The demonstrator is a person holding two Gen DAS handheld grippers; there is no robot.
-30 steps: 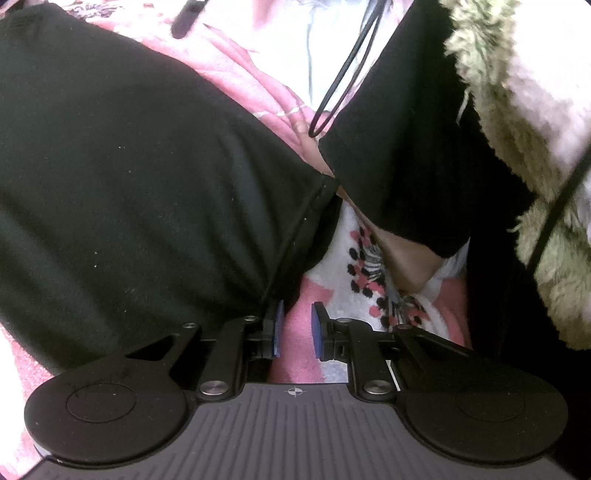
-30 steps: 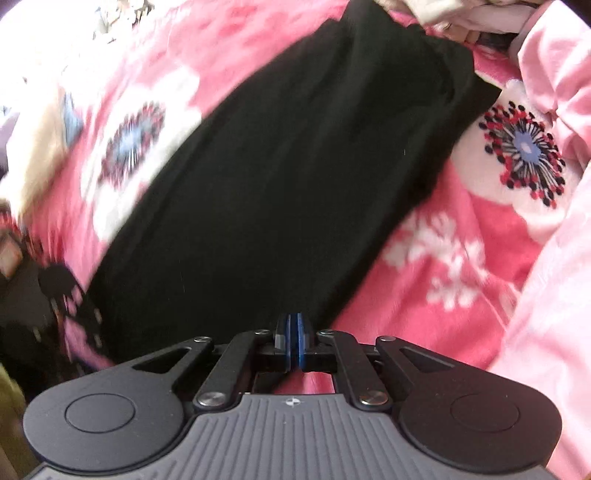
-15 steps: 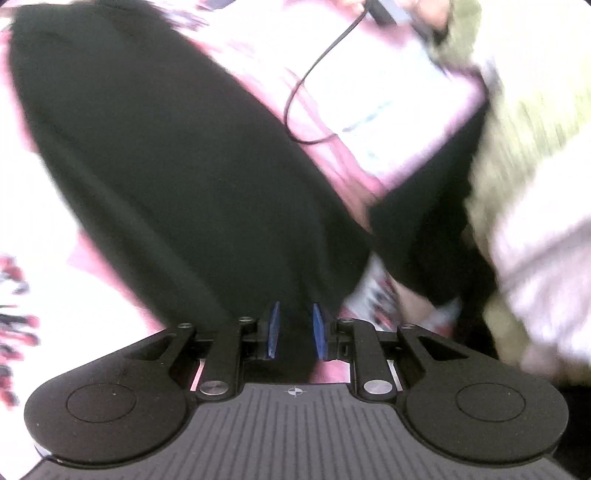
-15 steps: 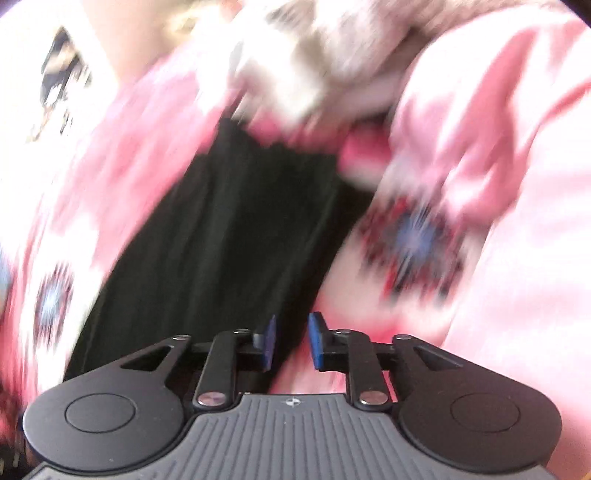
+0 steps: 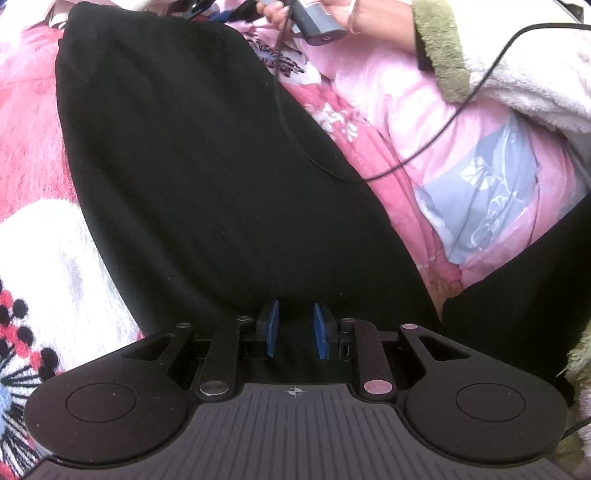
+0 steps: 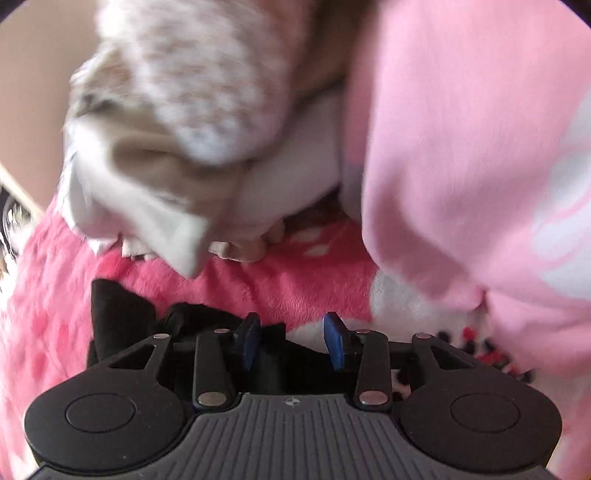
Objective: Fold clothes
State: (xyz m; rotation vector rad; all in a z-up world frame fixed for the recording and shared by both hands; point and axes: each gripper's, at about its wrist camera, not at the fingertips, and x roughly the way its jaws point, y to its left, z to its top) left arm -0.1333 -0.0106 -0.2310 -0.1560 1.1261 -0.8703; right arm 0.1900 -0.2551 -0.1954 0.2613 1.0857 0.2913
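A black garment [image 5: 207, 177] lies stretched out on a pink floral blanket [image 5: 33, 155]. In the left wrist view my left gripper [image 5: 296, 330] hovers over its near end. The blue pads [image 5: 272, 328] stand a little apart, with black cloth below the gap and nothing pinched. In the right wrist view my right gripper [image 6: 292, 341] is at a crumpled end of the black garment [image 6: 122, 314]. Its jaws are opening, and a tip of black cloth lies loose between them beside the left pad [image 6: 250, 343].
A blurred heap of beige and white fluffy clothes [image 6: 184, 110] lies just beyond the right gripper. A pale pink quilt [image 6: 461, 147] lies to its right. In the left wrist view a black cable [image 5: 424, 155] crosses the garment's edge, and a hand [image 5: 369, 18] in a fluffy sleeve is at the top.
The left gripper slid from the garment's edge to over its black cloth. The right gripper went from shut to open and swung to the garment's end by the clothes heap.
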